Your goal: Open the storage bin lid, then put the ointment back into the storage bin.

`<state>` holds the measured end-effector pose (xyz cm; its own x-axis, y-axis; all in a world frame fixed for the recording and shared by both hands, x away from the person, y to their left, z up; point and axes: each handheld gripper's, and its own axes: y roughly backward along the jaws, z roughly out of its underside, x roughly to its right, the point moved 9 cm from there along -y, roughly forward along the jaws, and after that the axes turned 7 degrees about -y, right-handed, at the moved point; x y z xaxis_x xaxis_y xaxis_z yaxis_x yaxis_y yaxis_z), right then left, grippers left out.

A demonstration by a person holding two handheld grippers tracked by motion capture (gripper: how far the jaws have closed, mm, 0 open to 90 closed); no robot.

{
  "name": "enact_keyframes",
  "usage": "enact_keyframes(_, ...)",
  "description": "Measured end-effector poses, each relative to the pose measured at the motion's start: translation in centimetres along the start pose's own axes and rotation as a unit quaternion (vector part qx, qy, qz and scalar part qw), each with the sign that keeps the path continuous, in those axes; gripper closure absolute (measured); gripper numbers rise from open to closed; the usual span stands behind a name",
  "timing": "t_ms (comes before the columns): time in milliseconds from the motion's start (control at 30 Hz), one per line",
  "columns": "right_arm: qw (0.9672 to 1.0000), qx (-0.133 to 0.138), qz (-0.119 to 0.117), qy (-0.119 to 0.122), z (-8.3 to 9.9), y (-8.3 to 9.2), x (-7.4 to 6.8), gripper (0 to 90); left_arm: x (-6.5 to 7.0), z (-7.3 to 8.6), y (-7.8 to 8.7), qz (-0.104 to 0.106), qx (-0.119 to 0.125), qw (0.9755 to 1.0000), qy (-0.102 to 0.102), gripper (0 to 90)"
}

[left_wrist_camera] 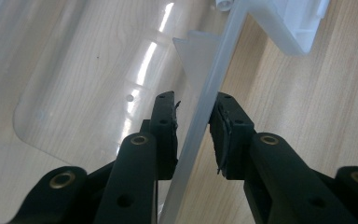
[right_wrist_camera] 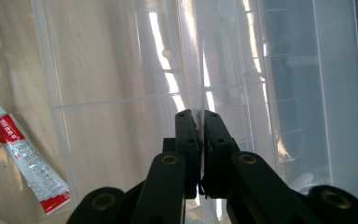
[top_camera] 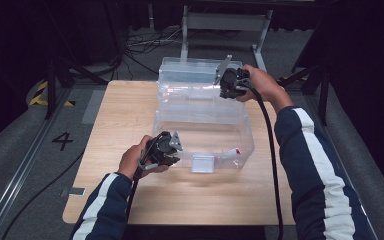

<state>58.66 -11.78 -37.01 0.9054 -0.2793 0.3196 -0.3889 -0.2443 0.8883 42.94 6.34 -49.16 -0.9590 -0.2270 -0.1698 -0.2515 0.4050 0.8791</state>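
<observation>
Box: the clear plastic storage box (top_camera: pixel 202 132) sits near the middle of the light wooden desk (top_camera: pixel 120 115), its hinged clear lid (top_camera: pixel 200 82) swung up and back at the far side.
Contents: a small white tube with red bands (right_wrist_camera: pixel 25 156) lies on the box floor, by the front right corner in the high view.
Left hand-held gripper (top_camera: pixel 172 150): your jaws straddle the box's near left rim (left_wrist_camera: pixel 200 121); the outer pad looks to rest against the wall, the inner one stands a little off, so this is a loose steadying hold, not a firm pinch.
Right hand-held gripper (top_camera: pixel 230 80): your jaws are pressed together on the thin free edge of the lid (right_wrist_camera: pixel 200 93), up at the far right of the box.
Step in hand: by my reading you are working the lid, with the left side bracing the base; whether the lid is on its way open or about to come down, the pictures do not settle.
Next move: if you are closing it, swing the lid forward along its hinge arc and keep the pinch until it meets the front rim.
Watch: take your left jaws off the rim before the lid lands, or they will be caught under it; the white latch (top_camera: pixel 202 163) at the front needs to meet its edge squarely.
</observation>
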Motion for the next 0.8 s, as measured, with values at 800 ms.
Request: enact_keyframes(800, 0.9999, 0.005, -0.012, -0.006, 0.0, 0.56, -0.52, 88.1, 0.08, -0.05, -0.03, -0.008, 0.014, 0.9998, 0.007, 70.2)
